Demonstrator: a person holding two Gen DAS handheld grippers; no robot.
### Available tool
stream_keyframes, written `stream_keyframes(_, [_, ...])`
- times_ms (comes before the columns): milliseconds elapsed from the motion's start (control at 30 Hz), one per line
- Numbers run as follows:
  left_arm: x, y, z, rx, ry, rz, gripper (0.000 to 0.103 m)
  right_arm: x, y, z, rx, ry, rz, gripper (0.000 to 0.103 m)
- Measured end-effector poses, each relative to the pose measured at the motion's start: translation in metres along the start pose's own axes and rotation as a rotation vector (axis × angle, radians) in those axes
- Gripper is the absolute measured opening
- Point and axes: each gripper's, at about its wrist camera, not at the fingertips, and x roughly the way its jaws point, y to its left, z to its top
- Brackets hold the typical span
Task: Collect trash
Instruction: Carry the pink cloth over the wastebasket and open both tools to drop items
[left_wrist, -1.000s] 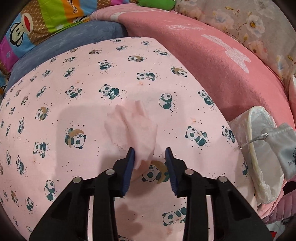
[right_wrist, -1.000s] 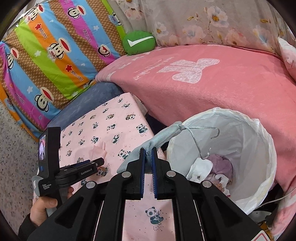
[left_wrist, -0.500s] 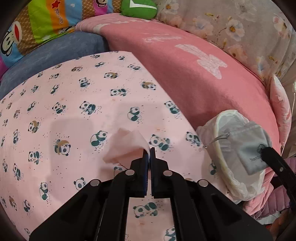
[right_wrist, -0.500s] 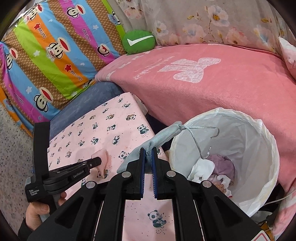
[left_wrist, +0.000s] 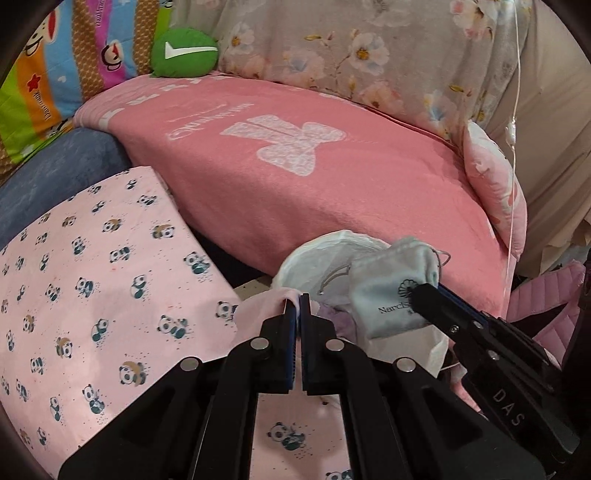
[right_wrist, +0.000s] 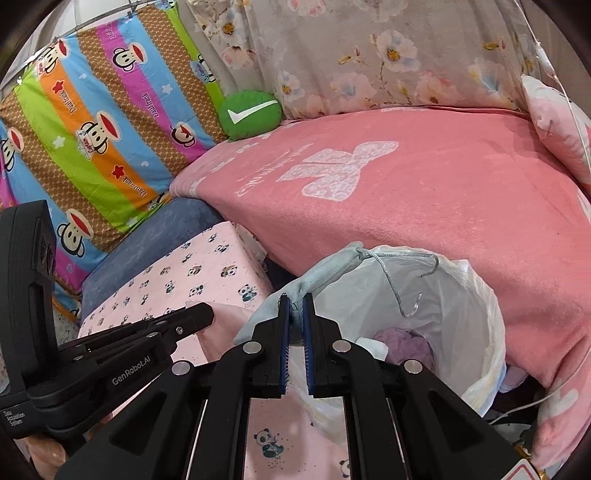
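Observation:
My left gripper (left_wrist: 298, 300) is shut on a pale pink tissue (left_wrist: 258, 306) and holds it above the panda-print surface (left_wrist: 92, 280), at the near rim of the white-lined trash bin (left_wrist: 314, 254). My right gripper (right_wrist: 295, 301) is shut on a light grey drawstring pouch (right_wrist: 325, 269), which hangs over the bin (right_wrist: 476, 317); the pouch also shows in the left wrist view (left_wrist: 391, 291). Crumpled white and lilac trash (right_wrist: 402, 339) lies in the bin. The left gripper shows in the right wrist view (right_wrist: 207, 314) with the tissue (right_wrist: 218, 332) beneath it.
A pink blanket (left_wrist: 314, 173) covers the bed behind the bin. A green check-mark cushion (right_wrist: 249, 114), striped monkey pillows (right_wrist: 92, 122) and floral fabric (right_wrist: 369, 55) lie at the back. A blue cushion (right_wrist: 155, 243) sits beside the panda surface. A white cable (left_wrist: 515, 110) hangs at right.
My left gripper shut on the pink tissue, lifted it off the panda surface and carried it right to the bin's rim. My right gripper stayed shut on the pouch over the bin.

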Motion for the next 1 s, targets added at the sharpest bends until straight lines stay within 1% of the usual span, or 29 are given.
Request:
stream_keyframes(233, [0.014,-0.031,0.003,0.057,0.025,-0.044,0.002,-0.01,-0.038,0.006,0.054,-0.019,-0.042,0.008])
stream_keyframes(300, [0.018,-0.037,0.003,0.058,0.035,-0.064,0.003,-0.012,-0.048,0.007,0.065,-0.019,-0.05,0.008])
stream_keyframes(400, [0.021,-0.04,0.004,0.042,0.025,-0.075,0.003,-0.014,-0.061,0.007,0.077,-0.016,-0.059,0.009])
stream_keyframes(433, [0.022,-0.04,0.004,0.038,0.021,-0.073,0.007,-0.014,-0.062,0.007,0.078,-0.016,-0.059,0.01])
stream_keyframes(467, [0.023,-0.039,0.004,0.036,0.022,-0.067,0.014,-0.014,-0.066,0.007,0.081,-0.018,-0.067,0.015])
stream_keyframes(500, [0.024,-0.038,0.004,0.031,0.025,-0.055,0.035,-0.014,-0.067,0.007,0.082,-0.018,-0.067,0.016])
stream_keyframes(533, [0.023,-0.035,0.003,0.022,0.018,-0.031,0.063,-0.014,-0.069,0.007,0.084,-0.017,-0.066,0.017])
stream_keyframes(567, [0.021,-0.033,0.003,0.014,-0.002,-0.002,0.071,-0.014,-0.071,0.007,0.083,-0.014,-0.065,0.019])
stream_keyframes(600, [0.016,-0.031,0.001,0.011,-0.034,0.028,0.074,-0.014,-0.072,0.006,0.083,-0.014,-0.066,0.02])
stream_keyframes(633, [0.014,-0.03,0.001,0.018,-0.042,0.042,0.074,-0.014,-0.073,0.007,0.082,-0.014,-0.071,0.023])
stream_keyframes(667, [0.013,-0.03,0.001,0.025,-0.041,0.051,0.074,-0.014,-0.074,0.006,0.082,-0.014,-0.071,0.027])
stream_keyframes(800, [0.008,-0.025,-0.001,0.033,-0.054,0.127,0.074,-0.016,-0.071,0.007,0.073,-0.004,-0.071,0.033])
stream_keyframes(867, [0.004,-0.023,-0.003,0.035,-0.059,0.149,0.074,-0.018,-0.069,0.006,0.057,-0.003,-0.078,0.042])
stream_keyframes(900, [0.002,-0.022,-0.004,0.036,-0.062,0.164,0.075,-0.019,-0.068,0.006,0.05,-0.003,-0.081,0.043])
stream_keyframes(967, [-0.001,-0.019,-0.006,0.033,-0.066,0.182,0.077,-0.022,-0.063,0.005,0.029,0.003,-0.093,0.045])
stream_keyframes(1000, [-0.003,-0.018,-0.007,0.032,-0.068,0.19,0.08,-0.024,-0.061,0.005,0.018,0.005,-0.099,0.049])
